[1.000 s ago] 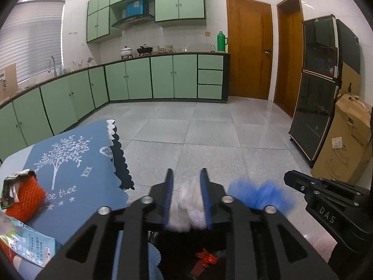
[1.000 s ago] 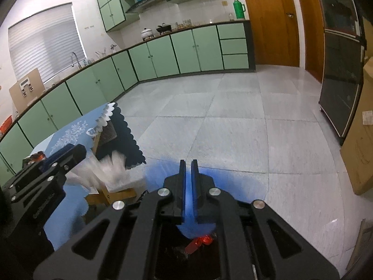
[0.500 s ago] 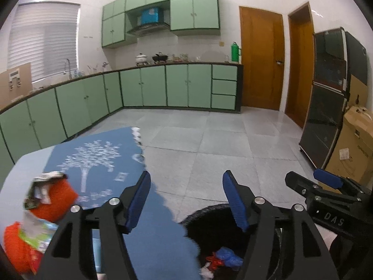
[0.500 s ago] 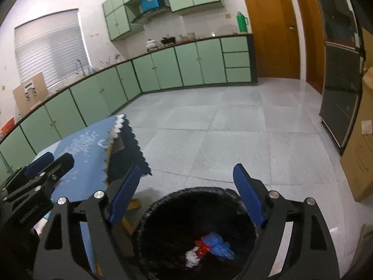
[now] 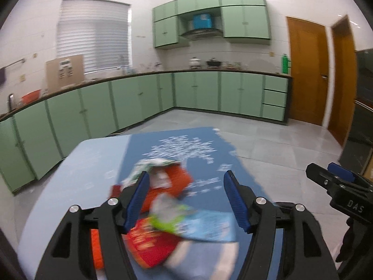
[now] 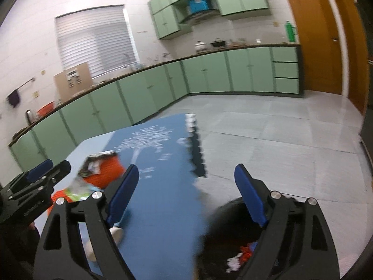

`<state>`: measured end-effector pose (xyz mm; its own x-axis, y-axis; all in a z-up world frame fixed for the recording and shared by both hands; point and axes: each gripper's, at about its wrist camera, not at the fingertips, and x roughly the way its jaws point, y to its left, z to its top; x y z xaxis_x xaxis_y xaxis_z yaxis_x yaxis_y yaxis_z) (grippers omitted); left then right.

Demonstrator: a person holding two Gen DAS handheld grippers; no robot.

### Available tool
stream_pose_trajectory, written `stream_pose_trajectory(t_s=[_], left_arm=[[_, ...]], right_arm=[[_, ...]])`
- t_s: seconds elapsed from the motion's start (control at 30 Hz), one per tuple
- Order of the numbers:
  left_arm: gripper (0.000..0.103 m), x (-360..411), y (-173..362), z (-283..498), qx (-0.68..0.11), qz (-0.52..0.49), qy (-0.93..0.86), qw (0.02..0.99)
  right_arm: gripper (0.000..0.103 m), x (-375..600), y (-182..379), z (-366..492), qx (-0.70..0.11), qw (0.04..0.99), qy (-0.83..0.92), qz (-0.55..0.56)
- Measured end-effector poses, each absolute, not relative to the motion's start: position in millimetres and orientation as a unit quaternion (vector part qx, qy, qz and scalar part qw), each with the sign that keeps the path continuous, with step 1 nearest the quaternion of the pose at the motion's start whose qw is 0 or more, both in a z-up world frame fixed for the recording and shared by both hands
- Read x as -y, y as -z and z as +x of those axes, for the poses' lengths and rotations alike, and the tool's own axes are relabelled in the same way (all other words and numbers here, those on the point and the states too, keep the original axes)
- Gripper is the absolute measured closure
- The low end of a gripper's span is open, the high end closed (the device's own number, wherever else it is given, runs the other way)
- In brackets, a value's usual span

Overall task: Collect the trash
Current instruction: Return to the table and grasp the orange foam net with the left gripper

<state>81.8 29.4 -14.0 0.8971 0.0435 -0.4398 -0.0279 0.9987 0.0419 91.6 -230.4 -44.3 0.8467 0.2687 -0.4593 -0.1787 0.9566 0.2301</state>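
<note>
My left gripper point(image 5: 186, 198) is open and empty, hovering over a blurred pile of trash on the table: an orange packet point(image 5: 172, 184), a red wrapper point(image 5: 151, 242) and a light blue and green wrapper point(image 5: 200, 226). My right gripper point(image 6: 186, 193) is open and empty, over the table's right edge. The black trash bin point(image 6: 221, 224) stands on the floor below it, with red, blue and white scraps point(image 6: 242, 254) inside. The orange packet point(image 6: 105, 172) also shows in the right wrist view, with the left gripper point(image 6: 39, 175) beside it.
The table carries a blue cloth with a white tree print point(image 5: 184, 149), also in the right wrist view point(image 6: 163, 186). Green cabinets point(image 5: 139, 102) line the far walls. Wooden doors point(image 5: 307, 74) stand at the right. Grey tiled floor point(image 6: 279, 144) lies beyond the table.
Both grippers opened and dropped a white and a blue scrap into the bin. Both then swung left toward the table; the left one now hovers over the wrapper pile.
</note>
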Motion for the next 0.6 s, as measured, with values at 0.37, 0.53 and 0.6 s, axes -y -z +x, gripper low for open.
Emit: stream_pose_trajectory(t_s=[0.37, 0.53, 0.6], left_arm=[[0.037, -99, 38, 66, -0.239, 0.016, -0.107, 0.965], [0.037, -116, 54, 65, -0.259, 0.014, -0.126, 0.957], [0.037, -121, 61, 65, -0.268, 0.016, -0.132, 0.954]], right_arm=[[0.019, 149, 59, 93, -0.274, 0.941, -0.191, 0.054], [0.019, 127, 62, 91, -0.278, 0.938, -0.206, 0.039], [0.019, 119, 64, 91, -0.281, 0.936, -0.211, 0.035]])
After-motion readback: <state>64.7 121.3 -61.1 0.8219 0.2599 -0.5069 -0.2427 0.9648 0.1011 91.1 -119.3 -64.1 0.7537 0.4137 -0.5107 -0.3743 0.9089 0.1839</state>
